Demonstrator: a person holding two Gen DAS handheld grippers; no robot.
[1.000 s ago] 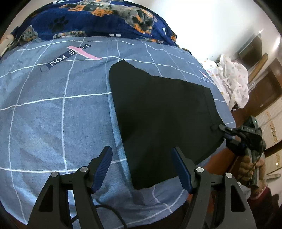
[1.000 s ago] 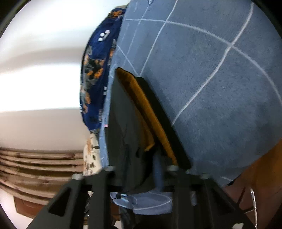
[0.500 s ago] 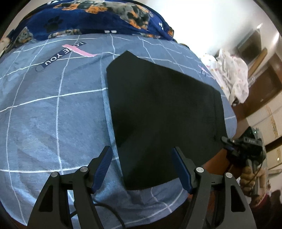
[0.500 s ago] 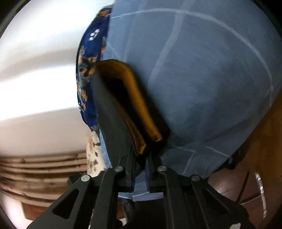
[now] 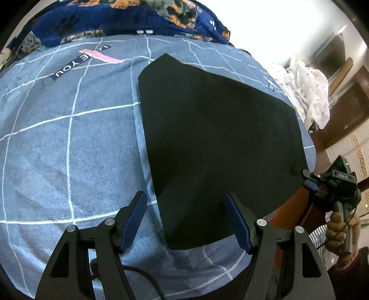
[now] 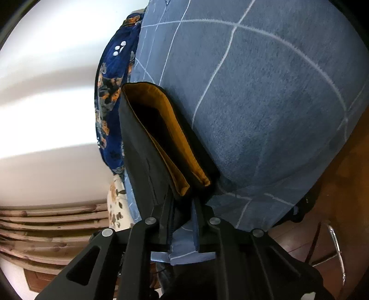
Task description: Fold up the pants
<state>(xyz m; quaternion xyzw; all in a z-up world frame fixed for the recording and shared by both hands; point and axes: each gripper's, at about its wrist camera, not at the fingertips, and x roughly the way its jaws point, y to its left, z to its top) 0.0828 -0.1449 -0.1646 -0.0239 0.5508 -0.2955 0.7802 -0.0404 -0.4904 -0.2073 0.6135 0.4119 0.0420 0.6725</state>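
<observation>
Black pants lie folded and flat on the blue-grey checked bedsheet. My left gripper hovers open over their near edge, with one finger above the sheet and the other above the cloth, touching neither. At the bed's right edge, a hand holds my right gripper at the pants' corner. In the right wrist view that gripper pinches the black waistband, whose orange lining shows. Its jaws are opening slightly, with the cloth still between them.
A dark blue dog-print blanket is bunched along the far side of the bed. A white patterned cloth hangs beyond the right edge, near brown wooden furniture. The sheet carries a pink and navy label.
The right gripper has drawn the pants' corner outward toward the bed's right edge, and the cloth lies flatter. The left gripper has stayed open over the near edge.
</observation>
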